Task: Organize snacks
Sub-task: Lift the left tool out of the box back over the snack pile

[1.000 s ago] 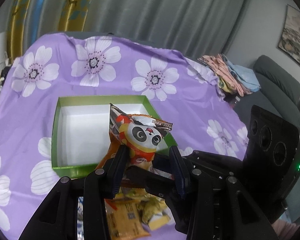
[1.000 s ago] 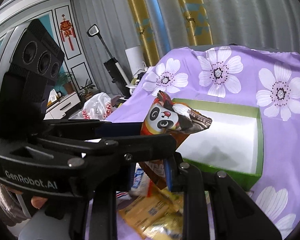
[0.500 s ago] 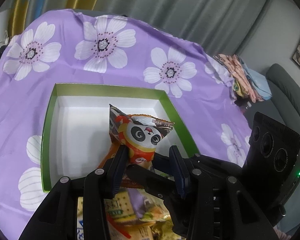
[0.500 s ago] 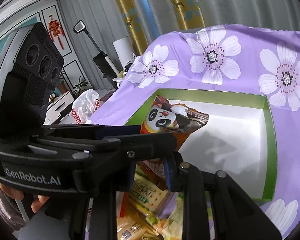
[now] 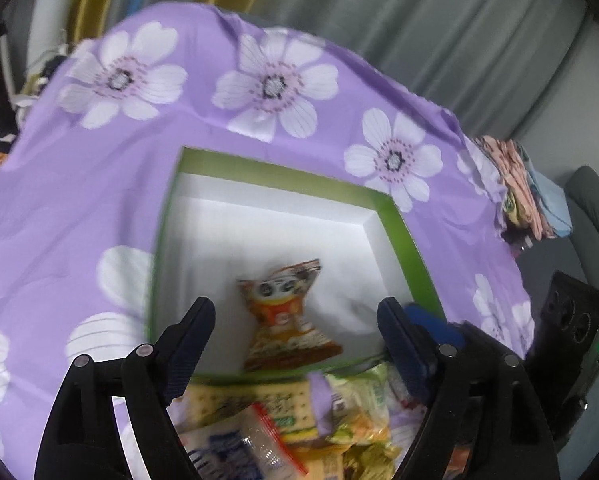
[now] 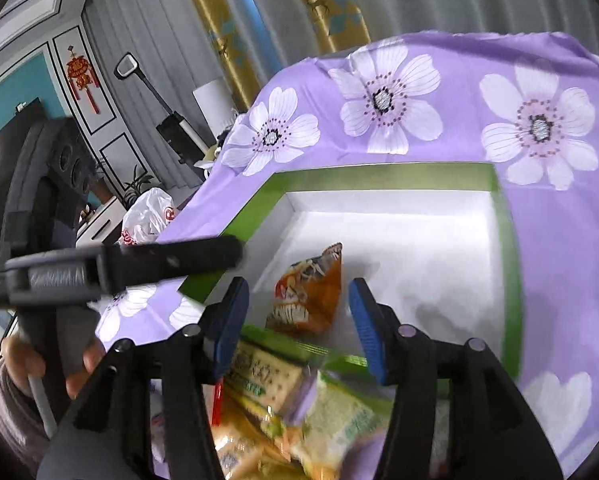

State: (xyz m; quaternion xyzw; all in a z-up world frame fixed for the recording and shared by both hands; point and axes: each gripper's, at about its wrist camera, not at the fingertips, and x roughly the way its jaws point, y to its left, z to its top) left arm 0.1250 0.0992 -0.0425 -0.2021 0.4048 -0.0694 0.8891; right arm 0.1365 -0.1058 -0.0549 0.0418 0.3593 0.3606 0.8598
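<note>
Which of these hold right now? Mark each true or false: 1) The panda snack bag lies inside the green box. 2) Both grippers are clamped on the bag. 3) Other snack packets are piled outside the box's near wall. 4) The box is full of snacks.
1) True: the panda snack bag lies on the white floor of the green box.
2) False: the left gripper and right gripper have just opened and stand clear of the bag.
3) True: the snack packets lie heaped there.
4) False: it holds only the panda bag.
</note>
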